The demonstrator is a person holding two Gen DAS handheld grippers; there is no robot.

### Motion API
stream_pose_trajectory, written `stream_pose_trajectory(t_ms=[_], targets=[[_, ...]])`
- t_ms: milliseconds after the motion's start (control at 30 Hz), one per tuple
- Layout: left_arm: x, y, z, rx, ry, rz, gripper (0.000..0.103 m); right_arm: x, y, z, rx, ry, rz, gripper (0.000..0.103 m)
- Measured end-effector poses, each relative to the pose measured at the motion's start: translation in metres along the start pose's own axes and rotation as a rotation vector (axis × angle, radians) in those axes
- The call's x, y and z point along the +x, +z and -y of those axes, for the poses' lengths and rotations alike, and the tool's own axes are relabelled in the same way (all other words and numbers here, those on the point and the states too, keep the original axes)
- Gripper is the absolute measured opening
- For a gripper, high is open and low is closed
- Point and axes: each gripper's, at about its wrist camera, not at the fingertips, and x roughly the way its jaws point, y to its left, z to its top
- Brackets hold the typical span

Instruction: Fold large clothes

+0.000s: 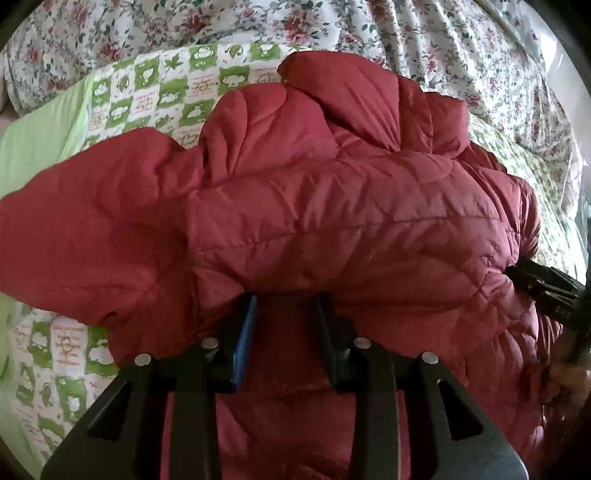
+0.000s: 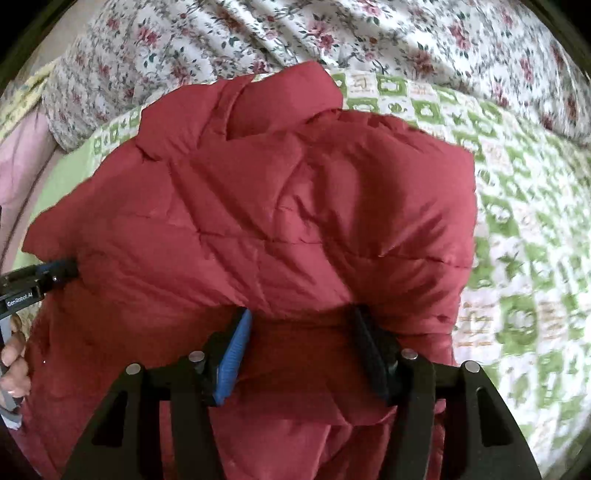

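My left hand-held gripper (image 1: pixel 284 306) had its fingers set apart around a thick fold of the red quilted jacket (image 1: pixel 314 221), the tips buried under the padding. My right hand-held gripper (image 2: pixel 301 321) gripped the same fold likewise, fingers spread around the bunched fabric. The jacket lay ahead of both, heaped on the green-and-white checked sheet (image 2: pixel 517 221), with the floral quilt (image 1: pixel 406 33) beyond it.

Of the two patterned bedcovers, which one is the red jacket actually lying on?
The green-and-white checked cover, printed with leaf squares. The red jacket lies on it; the pink floral cover is bunched up behind, beyond the jacket.
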Motion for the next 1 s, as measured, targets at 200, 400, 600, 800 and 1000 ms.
stream_pose_trajectory(t_ms=[200,400,600,800,1000], targets=[[0.005,-0.004,0.000,-0.005,-0.001,0.019,0.032,0.001,-0.002,-0.004,-0.028,-0.030,0.004,0.059],[-0.006,-0.004,-0.005,-0.027,-0.035,0.014,0.032,-0.002,0.000,-0.009,-0.045,-0.046,-0.003,0.062],[-0.031,-0.009,-0.022,-0.062,-0.070,0.032,0.035,-0.028,-0.001,-0.013,-0.021,-0.014,0.050,0.062],[-0.046,-0.020,-0.049,-0.130,-0.054,0.054,0.038,-0.060,-0.008,-0.024,-0.025,0.036,0.089,0.062],[-0.053,-0.031,-0.090,-0.258,-0.055,0.070,0.047,-0.080,-0.018,-0.034,-0.021,0.075,0.092,0.063]])
